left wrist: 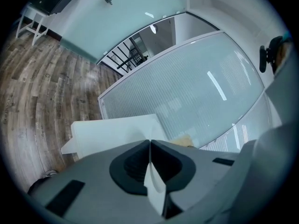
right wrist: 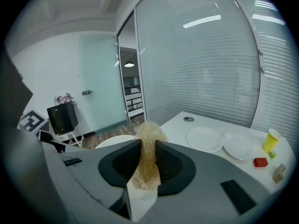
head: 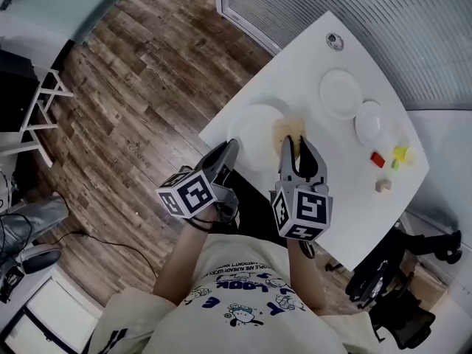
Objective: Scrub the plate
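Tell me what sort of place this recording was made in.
Probably an office or meeting room, not a kitchen: a white table with a cable grommet, ribbed glass partition walls, and what looks like a black office chair.

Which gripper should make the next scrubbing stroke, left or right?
Right. The right gripper is shut on the tan scrubber, next to the plate; the left gripper is clamped on that plate's rim, so it likely just steadies it.

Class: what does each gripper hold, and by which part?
Left gripper pinches the round white plate by its rim; right gripper squeezes the tan fibrous scrubbing pad across its middle.
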Demonstrator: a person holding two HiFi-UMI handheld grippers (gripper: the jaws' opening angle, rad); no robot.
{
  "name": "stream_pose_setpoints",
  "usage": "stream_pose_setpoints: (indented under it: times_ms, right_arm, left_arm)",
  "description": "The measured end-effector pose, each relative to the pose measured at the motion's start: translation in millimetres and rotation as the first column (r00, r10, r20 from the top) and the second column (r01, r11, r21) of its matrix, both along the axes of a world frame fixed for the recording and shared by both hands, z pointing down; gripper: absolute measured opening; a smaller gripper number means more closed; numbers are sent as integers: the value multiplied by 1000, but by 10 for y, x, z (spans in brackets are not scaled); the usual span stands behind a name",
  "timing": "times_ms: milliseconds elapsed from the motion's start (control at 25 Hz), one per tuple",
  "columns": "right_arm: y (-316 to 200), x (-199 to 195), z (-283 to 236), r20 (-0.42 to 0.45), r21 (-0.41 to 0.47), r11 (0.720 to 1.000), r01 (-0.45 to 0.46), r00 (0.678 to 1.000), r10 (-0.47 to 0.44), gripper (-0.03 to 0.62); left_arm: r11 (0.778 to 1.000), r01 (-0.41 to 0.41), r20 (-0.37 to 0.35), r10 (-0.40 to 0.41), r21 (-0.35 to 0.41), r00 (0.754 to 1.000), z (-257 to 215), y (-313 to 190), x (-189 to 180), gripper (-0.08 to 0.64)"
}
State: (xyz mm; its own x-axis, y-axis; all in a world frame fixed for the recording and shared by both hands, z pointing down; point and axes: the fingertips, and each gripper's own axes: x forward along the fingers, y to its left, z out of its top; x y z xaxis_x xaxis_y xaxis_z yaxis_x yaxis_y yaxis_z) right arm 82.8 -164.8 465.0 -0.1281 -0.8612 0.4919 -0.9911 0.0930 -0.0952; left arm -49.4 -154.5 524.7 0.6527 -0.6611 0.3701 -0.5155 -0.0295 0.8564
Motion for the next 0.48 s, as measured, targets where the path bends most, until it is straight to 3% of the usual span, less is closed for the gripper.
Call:
stream_pose_setpoints:
  times_ms: [480]
  right_arm:
    - [-45, 105, -409, 1, 92, 994, -61, 998, 61, 92]
  left_arm:
    - [996, -31, -46, 35, 86, 998, -418, -116, 101, 28]
